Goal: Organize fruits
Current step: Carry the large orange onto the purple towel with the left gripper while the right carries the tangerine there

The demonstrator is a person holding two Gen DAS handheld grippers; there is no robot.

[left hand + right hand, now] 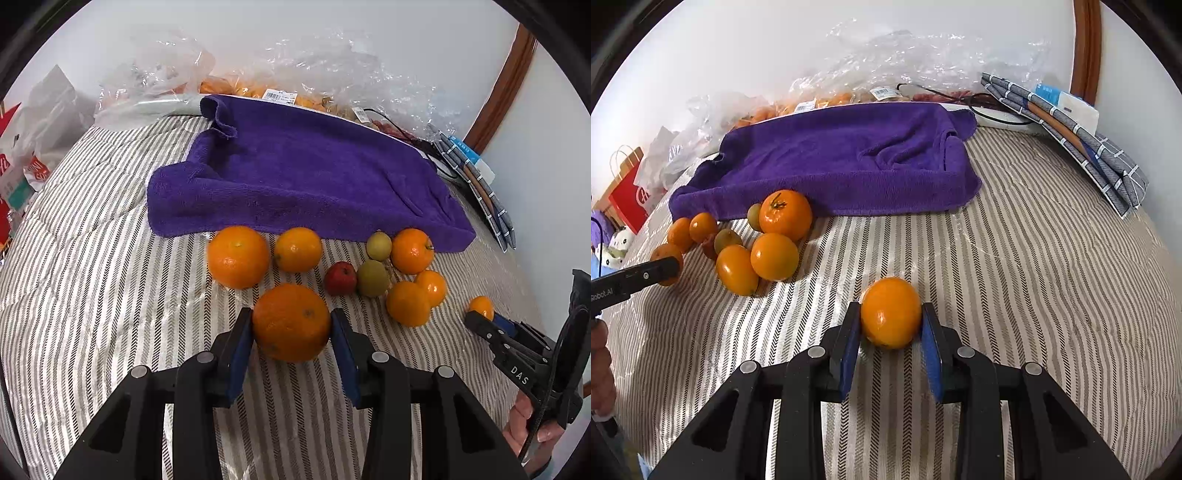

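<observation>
The left gripper (pixel 291 325) is grasping a big orange (pixel 291 322) at the lower middle of the left view, both blue pads touching its sides on the striped cloth (pixel 92 280). The right gripper (pixel 891 317) is clenching a smaller orange (pixel 891 312) at the lower middle of its own view, well apart from the heap. The other fruits (pixel 373 273) are lying in a cluster just below the purple towel (pixel 306 177), which is sitting across the middle. Plastic bags (pixel 332 59) are lining the top.
</observation>
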